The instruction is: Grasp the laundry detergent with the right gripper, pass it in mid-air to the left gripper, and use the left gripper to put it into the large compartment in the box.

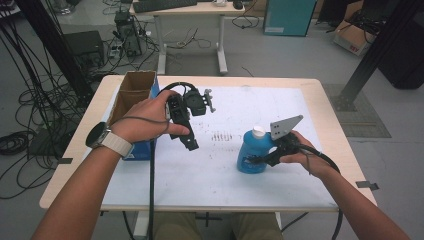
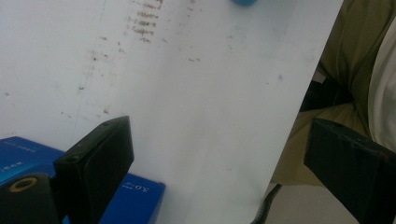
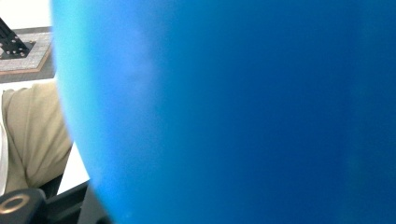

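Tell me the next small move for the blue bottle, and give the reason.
Probably lift the blue bottle a little off the white mat. The right gripper is shut on it, it stands upright, and the left gripper hangs open and apart.

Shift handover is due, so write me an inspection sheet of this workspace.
Surface: white mat on a wooden table, with brown marks mid-mat.
Job's things: blue bottle, white cap, upright.
Clutter: open cardboard box; blue box at the mat's left edge.
Grippers: right gripper shut on the bottle; left gripper raised, jaws open and empty.
Cables: one trails from each gripper; more lie tangled on the floor.
Surroundings: desk behind, cartons, black frame posts.
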Tool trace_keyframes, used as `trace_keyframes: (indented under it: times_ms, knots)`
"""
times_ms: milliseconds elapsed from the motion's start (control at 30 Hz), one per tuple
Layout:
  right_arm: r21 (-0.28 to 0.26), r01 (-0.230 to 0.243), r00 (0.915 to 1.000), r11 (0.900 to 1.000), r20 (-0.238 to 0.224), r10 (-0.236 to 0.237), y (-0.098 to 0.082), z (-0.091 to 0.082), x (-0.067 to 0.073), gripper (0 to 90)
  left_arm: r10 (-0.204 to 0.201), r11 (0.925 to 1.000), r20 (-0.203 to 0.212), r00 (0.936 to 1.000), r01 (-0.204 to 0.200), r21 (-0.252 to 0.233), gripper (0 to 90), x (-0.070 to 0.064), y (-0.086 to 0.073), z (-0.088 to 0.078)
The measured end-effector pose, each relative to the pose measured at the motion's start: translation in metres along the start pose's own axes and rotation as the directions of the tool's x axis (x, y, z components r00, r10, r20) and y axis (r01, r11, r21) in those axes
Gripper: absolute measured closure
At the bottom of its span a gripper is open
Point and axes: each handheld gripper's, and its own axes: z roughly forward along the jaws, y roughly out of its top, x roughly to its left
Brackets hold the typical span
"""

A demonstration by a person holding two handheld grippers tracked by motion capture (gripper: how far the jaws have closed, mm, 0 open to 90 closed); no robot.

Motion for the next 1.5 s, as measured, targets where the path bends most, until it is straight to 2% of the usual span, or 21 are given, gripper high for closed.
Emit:
trace_keyframes:
  times_ms: [367,500,533,567,600,833,1167,1200,1267,1500]
  knots:
    - [0.0,0.001,1.0,1.0,-0.001,-0.001,0.0,0.0,-0.0002,44.2,-0.002,1.0,-0.007,1.0,0.002,-0.009,8.7,0.0003,-0.0006,0.001]
    - [0.0,0.0,1.0,1.0,-0.001,0.0,0.0,0.0,-0.0001,44.2,0.009,0.9999,-0.005,0.9999,-0.009,0.009,8.7,0.0015,-0.0005,0.0]
    - [0.0,0.0,1.0,1.0,-0.002,0.0,0.0,0.0,-0.0002,44.1,-0.004,1.0,-0.004,1.0,0.004,-0.002,8.7,0.0006,-0.0007,0.0007]
    - [0.0,0.0,1.0,1.0,-0.004,0.0,0.0,0.0,-0.0003,44.1,0.009,0.9999,-0.006,0.9999,-0.009,0.008,8.7,0.0015,-0.0006,0.0001]
    - [0.0,0.0,1.0,1.0,-0.002,0.0,0.0,0.0,-0.0001,44.1,-0.001,1.0,-0.008,1.0,0.001,-0.004,8.7,0.0007,-0.0009,0.001]
    - [-0.001,0.001,1.0,1.0,-0.004,-0.001,0.0,0.0001,-0.0003,44.1,-0.008,1.0,-0.001,1.0,0.008,-0.002,8.7,0.0008,-0.0011,0.0009]
    - [-0.001,0.001,1.0,1.0,-0.002,-0.001,0.0,0.0001,-0.0001,44.1,-0.008,1.0,-0.002,1.0,0.008,-0.002,8.7,0.0008,-0.0015,0.0007]
    - [-0.001,0.002,1.0,1.0,-0.002,-0.002,0.0,0.0001,0.0,44.1,0.004,1.0,-0.004,1.0,-0.004,0.008,8.7,0.0017,-0.0015,0.0001]
    - [-0.001,0.002,1.0,1.0,-0.002,-0.002,0.0,0.0001,-0.0001,44.0,-0.009,0.9999,-0.008,0.9999,0.009,-0.007,8.7,0.0007,-0.0021,0.0009]
    - [-0.001,0.001,1.0,1.0,-0.002,-0.001,0.0,0.0001,-0.0001,44.0,-0.008,1.0,-0.003,1.0,0.008,0.0,8.7,0.0013,-0.0028,0.0005]
